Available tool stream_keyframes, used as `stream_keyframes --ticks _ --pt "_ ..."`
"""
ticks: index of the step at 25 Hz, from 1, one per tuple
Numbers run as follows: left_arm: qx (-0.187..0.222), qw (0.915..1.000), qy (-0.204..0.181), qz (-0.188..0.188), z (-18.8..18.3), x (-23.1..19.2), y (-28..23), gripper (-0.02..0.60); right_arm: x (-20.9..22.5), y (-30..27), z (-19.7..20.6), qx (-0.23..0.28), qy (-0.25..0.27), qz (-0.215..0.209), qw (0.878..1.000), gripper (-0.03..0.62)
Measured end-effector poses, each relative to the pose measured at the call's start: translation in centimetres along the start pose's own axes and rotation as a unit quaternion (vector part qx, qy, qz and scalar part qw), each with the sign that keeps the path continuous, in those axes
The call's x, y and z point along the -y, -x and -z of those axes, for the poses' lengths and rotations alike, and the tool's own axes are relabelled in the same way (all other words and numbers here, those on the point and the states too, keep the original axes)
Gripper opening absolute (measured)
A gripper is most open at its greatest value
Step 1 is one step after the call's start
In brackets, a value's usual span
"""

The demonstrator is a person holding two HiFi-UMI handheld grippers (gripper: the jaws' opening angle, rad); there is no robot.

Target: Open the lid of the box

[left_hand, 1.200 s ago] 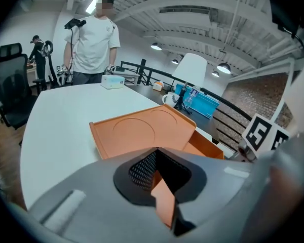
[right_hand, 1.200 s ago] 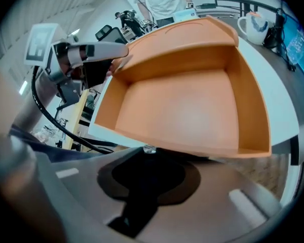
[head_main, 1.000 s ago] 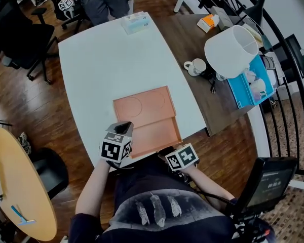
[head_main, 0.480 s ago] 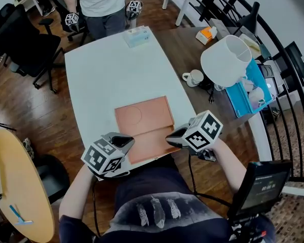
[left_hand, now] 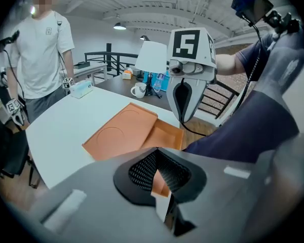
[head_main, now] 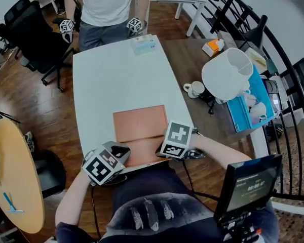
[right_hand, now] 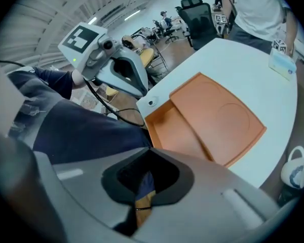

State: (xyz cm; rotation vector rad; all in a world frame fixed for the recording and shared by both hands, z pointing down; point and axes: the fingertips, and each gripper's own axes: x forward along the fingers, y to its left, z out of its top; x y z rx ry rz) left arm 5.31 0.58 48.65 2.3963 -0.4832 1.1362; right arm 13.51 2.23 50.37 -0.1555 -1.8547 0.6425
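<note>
A flat orange box lies on the white table (head_main: 106, 80) near its front edge. Its lid (head_main: 140, 123) with a round imprint sits shifted toward the far side, so a strip of the box's base (head_main: 143, 152) is uncovered; both also show as the lid (right_hand: 218, 115) and the base (right_hand: 169, 130). My right gripper (head_main: 161, 154) is shut and empty at the base's near right corner. My left gripper (head_main: 122, 150), also shut with nothing in it, hovers at the table's front edge just left of the box. Each gripper view shows the other gripper: right gripper (left_hand: 184, 116), left gripper (right_hand: 141, 89).
A person (head_main: 111, 4) stands at the table's far end holding two grippers. A tissue box (head_main: 143, 44) lies near them. On the brown desk to the right are a white lampshade (head_main: 228, 75), a cup (head_main: 195, 89) and a blue box (head_main: 243, 108). A black chair (head_main: 33, 34) stands at the left.
My right gripper rose from below the table edge, swung out to the right, then came in to the box's near right corner. The left gripper stayed near the front edge.
</note>
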Motion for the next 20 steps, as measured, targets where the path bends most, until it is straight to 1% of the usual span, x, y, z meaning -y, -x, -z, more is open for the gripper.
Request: stream_keyframes --ticks 2,6,9,13,20 --pt "0.001 0.9997 0.015 -0.021 0.0 0.0 0.6 0.017 0.2 0.2 0.2 -0.017 0.022 -0.008 1.000 0.003" --pt "0.012 0.9974 0.052 -0.047 -0.6 0.2 0.5 0.017 0.4 1.0 1.3 -0.051 0.057 -0.024 0.997 0.003" --pt "0.018 0.9962 0.061 -0.061 -1.5 0.3 0.0 0.017 1.0 1.8 2.6 -0.073 0.071 -0.026 0.994 0.003" --pt "0.019 0.9940 0.071 -0.082 -1.7 0.1 0.1 0.017 1.5 2.2 3.3 -0.092 0.089 -0.033 0.991 0.003" --pt "0.031 0.9915 0.079 -0.099 -2.9 -0.6 0.7 0.017 2.5 3.5 2.9 -0.093 0.098 -0.033 0.990 0.003"
